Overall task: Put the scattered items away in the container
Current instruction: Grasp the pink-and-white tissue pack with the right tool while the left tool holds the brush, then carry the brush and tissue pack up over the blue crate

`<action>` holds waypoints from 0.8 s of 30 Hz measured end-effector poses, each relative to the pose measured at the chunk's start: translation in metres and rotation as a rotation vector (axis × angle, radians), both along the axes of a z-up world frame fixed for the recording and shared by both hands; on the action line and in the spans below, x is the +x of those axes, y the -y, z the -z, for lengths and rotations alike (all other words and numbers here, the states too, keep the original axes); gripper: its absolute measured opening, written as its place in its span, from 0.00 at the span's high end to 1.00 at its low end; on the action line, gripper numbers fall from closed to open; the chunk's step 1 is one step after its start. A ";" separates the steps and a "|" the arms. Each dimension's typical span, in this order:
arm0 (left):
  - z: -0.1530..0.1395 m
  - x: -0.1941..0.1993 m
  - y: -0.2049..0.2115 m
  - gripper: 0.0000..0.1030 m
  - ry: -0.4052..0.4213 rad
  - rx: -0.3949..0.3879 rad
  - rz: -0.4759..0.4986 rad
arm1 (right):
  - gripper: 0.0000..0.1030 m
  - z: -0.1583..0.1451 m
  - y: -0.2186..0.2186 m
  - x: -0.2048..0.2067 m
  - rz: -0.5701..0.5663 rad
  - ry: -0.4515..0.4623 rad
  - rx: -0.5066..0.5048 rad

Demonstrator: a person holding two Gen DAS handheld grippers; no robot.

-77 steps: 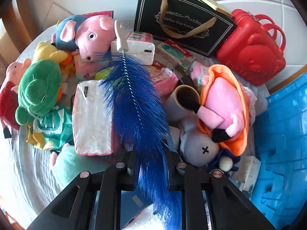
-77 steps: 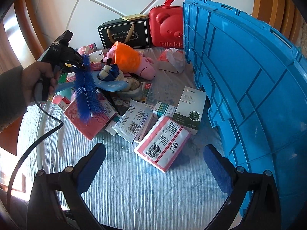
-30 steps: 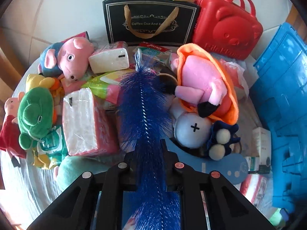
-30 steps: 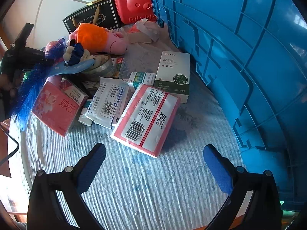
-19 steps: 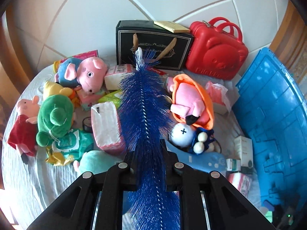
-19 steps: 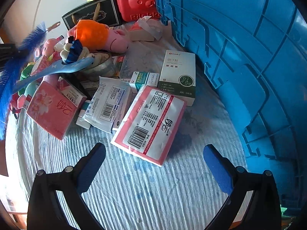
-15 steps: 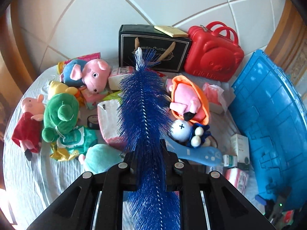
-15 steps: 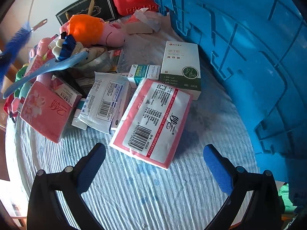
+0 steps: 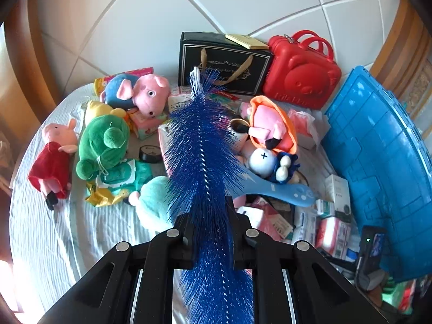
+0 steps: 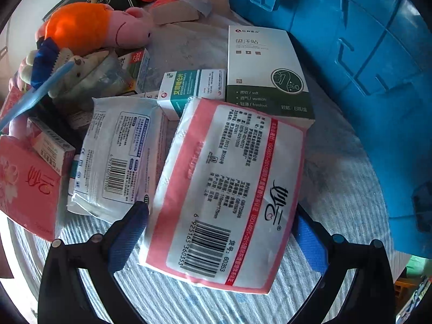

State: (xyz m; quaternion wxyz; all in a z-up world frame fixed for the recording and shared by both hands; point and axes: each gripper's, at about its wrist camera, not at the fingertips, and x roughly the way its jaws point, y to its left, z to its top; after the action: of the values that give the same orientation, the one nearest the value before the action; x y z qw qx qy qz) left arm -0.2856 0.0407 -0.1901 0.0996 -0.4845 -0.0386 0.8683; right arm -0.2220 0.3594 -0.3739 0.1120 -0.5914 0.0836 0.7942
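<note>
My left gripper (image 9: 213, 232) is shut on a blue bristle brush (image 9: 202, 145) and holds it high above the pile of toys. The blue crate (image 9: 383, 162) stands at the right; it also fills the right of the right wrist view (image 10: 378, 54). My right gripper (image 10: 221, 240) is open, its blue pads on either side of a pink-and-white tissue pack (image 10: 226, 189) lying on the cloth. The pads look close to the pack's sides but I cannot tell if they touch.
Plush toys lie at the left: a green one (image 9: 102, 143), a pink pig (image 9: 145, 94), a red-dressed pig (image 9: 54, 159). A black gift bag (image 9: 224, 64) and red case (image 9: 302, 75) stand behind. A green-white box (image 10: 267, 70), teal box (image 10: 191, 86) and white packet (image 10: 121, 156) lie near the tissue pack.
My left gripper has risen and pulled back with the brush, so the pile looks smaller. My right gripper has moved forward and down until its fingers straddle the tissue pack.
</note>
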 end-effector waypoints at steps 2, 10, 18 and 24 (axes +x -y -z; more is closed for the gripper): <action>-0.001 0.001 0.000 0.86 -0.001 0.006 -0.001 | 0.00 0.001 -0.001 0.001 -0.011 0.004 0.004; -0.004 0.007 -0.004 0.86 -0.010 0.025 -0.006 | 0.09 -0.019 0.008 0.012 -0.088 -0.019 0.049; -0.009 0.013 -0.007 0.86 -0.015 0.056 -0.018 | 0.09 -0.062 0.015 0.024 -0.144 -0.085 0.071; -0.018 0.020 -0.003 0.85 -0.033 0.083 -0.036 | 0.09 -0.107 0.026 0.027 -0.194 -0.149 0.068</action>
State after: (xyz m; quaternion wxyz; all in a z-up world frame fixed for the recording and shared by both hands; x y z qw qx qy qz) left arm -0.2654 0.0433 -0.1726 0.1047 -0.4649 -0.0814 0.8754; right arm -0.1949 0.3330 -0.2667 0.0480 -0.5320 0.0071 0.8454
